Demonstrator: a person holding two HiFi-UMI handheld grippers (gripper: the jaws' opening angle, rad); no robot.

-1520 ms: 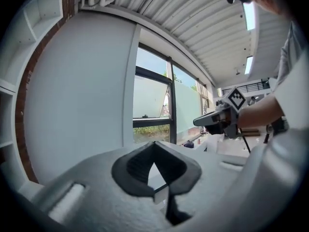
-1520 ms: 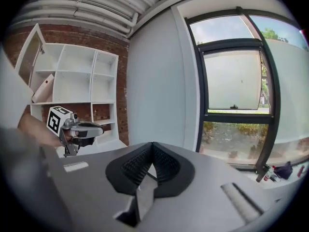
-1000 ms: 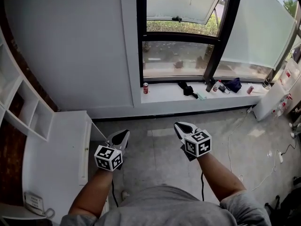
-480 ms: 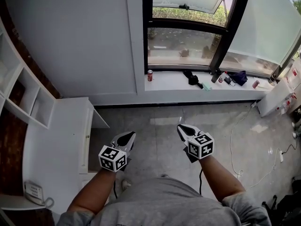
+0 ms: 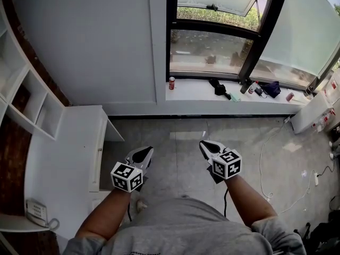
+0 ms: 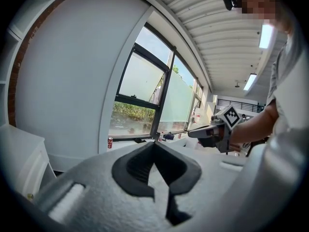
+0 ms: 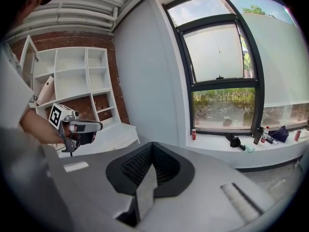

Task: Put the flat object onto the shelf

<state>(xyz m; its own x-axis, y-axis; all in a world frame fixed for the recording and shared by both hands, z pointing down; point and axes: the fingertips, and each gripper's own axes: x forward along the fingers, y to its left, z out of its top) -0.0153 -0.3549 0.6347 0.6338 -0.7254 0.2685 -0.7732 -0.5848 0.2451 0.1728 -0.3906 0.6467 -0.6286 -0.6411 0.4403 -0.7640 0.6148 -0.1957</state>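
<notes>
My left gripper and right gripper hang side by side over the grey floor, both pointing toward the window wall. Each is shut, with nothing between its jaws. In the left gripper view the dark pads meet at a point, and the right gripper shows beyond them. In the right gripper view the left gripper is seen in front of the white shelf unit. That shelf unit stands at the far left. A pale flat-looking thing leans in one of its compartments.
A white desk sits below the shelf, with a telephone at its near end. The windowsill carries a red can, dark items and bottles. A white cabinet stands at the right, and cables lie on the floor.
The head view has shifted a little, so the window and sill sit further right in the frame. Both grippers stay shut and side by side, slightly lower in the frame.
</notes>
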